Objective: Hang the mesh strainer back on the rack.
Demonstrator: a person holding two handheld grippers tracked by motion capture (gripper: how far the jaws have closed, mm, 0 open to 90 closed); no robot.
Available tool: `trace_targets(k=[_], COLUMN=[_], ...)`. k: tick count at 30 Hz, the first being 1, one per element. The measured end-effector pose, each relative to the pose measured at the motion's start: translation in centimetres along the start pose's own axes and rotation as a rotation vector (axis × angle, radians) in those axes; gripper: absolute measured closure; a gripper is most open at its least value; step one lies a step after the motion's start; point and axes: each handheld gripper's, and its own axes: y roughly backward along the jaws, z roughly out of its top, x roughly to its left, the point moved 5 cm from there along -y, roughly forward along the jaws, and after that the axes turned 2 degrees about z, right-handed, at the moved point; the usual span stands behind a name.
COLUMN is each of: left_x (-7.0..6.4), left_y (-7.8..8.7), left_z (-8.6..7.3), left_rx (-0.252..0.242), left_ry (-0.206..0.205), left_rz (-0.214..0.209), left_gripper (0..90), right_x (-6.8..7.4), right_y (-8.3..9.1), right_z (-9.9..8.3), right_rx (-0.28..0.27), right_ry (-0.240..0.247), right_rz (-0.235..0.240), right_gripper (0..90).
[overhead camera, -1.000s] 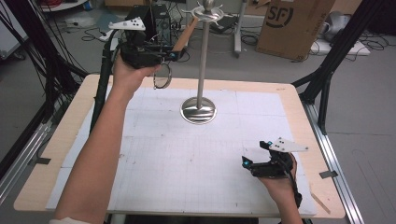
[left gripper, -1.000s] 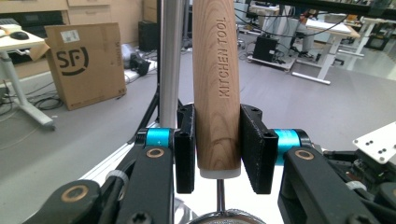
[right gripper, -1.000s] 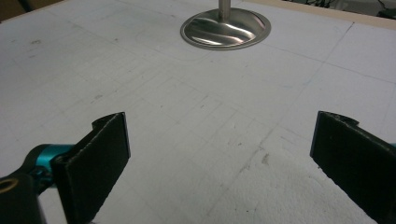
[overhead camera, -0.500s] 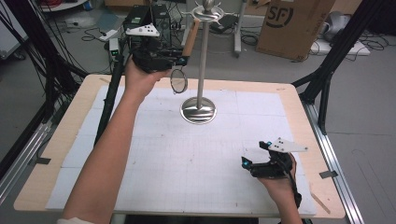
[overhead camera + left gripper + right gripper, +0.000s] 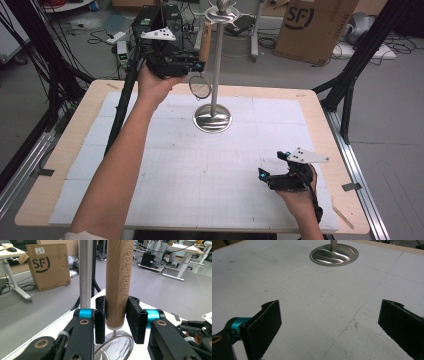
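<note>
- The wooden handle (image 5: 118, 282) of the small strainer reads "KITCHEN TOOL"; a cardboard box (image 5: 48, 265) on the floor behind is printed "SF".
- The left gripper (image 5: 116, 316) is clamped on the lower end of that handle, held upright high beside the steel stand's pole (image 5: 85, 273), above the far side of the bench (image 5: 60, 150).
- The strainer's mesh bowl (image 5: 115, 347) hangs below the jaws, cut off at the frame's bottom edge.
- The right gripper (image 5: 329, 326) rests spread wide and empty, low over the bench's white mat, well apart from the stand's round base (image 5: 334, 255).
</note>
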Motion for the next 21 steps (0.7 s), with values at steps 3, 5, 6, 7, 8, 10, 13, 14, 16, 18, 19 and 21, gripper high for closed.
trace_targets(k=[3, 5, 6, 7, 8, 10, 13, 14, 16, 18, 19, 21], left_x=[0.1, 0.2, 0.3, 0.3, 0.3, 0.3, 0.4, 0.4, 0.5, 0.5, 0.5, 0.5], left_y=[-0.1, -0.3, -0.3, -0.4, -0.5, -0.7, -1.1, -1.2, -1.5, -1.7, -1.7, -1.7], left_z=[0.1, 0.1, 0.2, 0.2, 0.3, 0.4, 0.6, 0.6, 0.7, 0.7, 0.7, 0.7], left_rx=[0.006, 0.008, 0.010, 0.010, 0.012, 0.017, 0.021, 0.021, 0.020, 0.020, 0.023, 0.021], left_ry=[-0.001, 0.002, 0.003, 0.006, 0.004, 0.000, 0.001, 0.002, 0.003, 0.005, 0.004, 0.006], left_rz=[0.009, 0.018, 0.019, 0.021, 0.019, 0.019, 0.013, 0.012, 0.008, 0.006, 0.008, 0.010], left_gripper=[70.0, 69.9, 69.7, 69.6, 69.6, 69.7, 69.8, 69.7, 69.7, 69.7, 69.7, 69.3], right_x=[0.0, 0.0, 0.0, 0.0, 0.0, 0.0, 0.0, 0.0, 0.0, -0.1, -0.1, 0.0], right_y=[0.0, 0.0, 0.0, 0.0, 0.0, 0.0, 0.0, 0.1, 0.1, 0.1, 0.1, 0.1], right_z=[0.0, 0.0, 0.0, 0.0, 0.0, 0.0, 0.0, 0.0, 0.0, 0.0, 0.0, 0.0], right_rx=[-0.002, -0.002, -0.002, -0.001, -0.003, -0.004, -0.005, -0.005, -0.006, -0.007, -0.007, -0.007], right_ry=[0.005, -0.001, -0.001, 0.001, 0.003, 0.004, 0.003, -0.001, 0.002, 0.002, 0.003, 0.001], right_rz=[0.003, 0.002, 0.002, 0.003, 0.004, 0.005, 0.007, 0.007, 0.007, 0.008, 0.007, 0.009], right_gripper=[3.6, 3.6, 3.6, 3.6, 3.6, 3.6, 3.6, 3.6, 3.6, 3.6, 3.6, 3.6])
